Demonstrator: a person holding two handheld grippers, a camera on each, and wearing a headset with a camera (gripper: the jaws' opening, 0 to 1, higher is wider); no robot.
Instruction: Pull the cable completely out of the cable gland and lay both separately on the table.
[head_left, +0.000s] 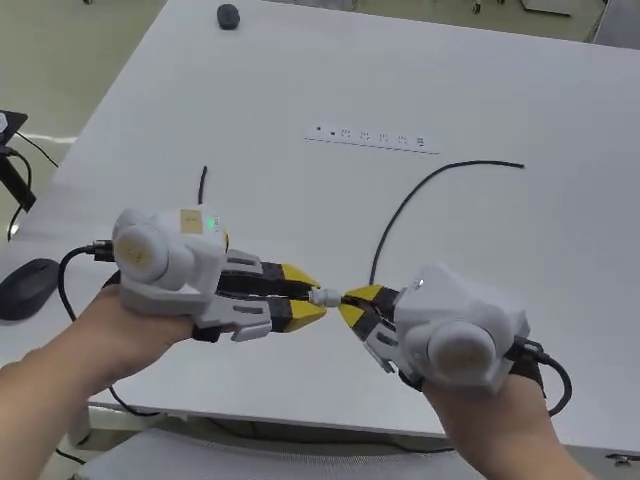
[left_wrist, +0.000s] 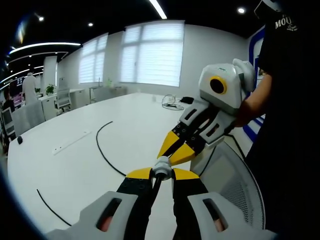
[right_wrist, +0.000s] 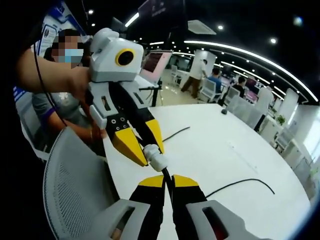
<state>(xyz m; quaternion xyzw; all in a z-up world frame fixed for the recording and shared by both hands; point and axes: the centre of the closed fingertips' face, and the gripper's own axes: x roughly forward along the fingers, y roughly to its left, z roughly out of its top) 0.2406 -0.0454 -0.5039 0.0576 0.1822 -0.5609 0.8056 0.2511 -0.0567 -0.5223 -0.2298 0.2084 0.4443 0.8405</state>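
A small white cable gland (head_left: 325, 296) hangs above the table's near edge, and my left gripper (head_left: 312, 297) is shut on it from the left. In the left gripper view the gland (left_wrist: 161, 164) sits right at my yellow tips (left_wrist: 161, 174). My right gripper (head_left: 351, 302) faces it from the right, shut on the black cable (head_left: 420, 190) just behind the gland. Seen from the right gripper view, the cable (right_wrist: 167, 178) runs between my jaws (right_wrist: 168, 182) into the gland (right_wrist: 152, 155). The rest of the cable curves away over the white table (head_left: 480, 110).
A short loose black wire (head_left: 203, 185) lies to the left on the table. A pale strip (head_left: 372, 138) lies further back, a dark mouse (head_left: 228, 15) at the far edge, another (head_left: 28, 288) at the left. A grey mesh chair (right_wrist: 75, 185) stands below the near edge.
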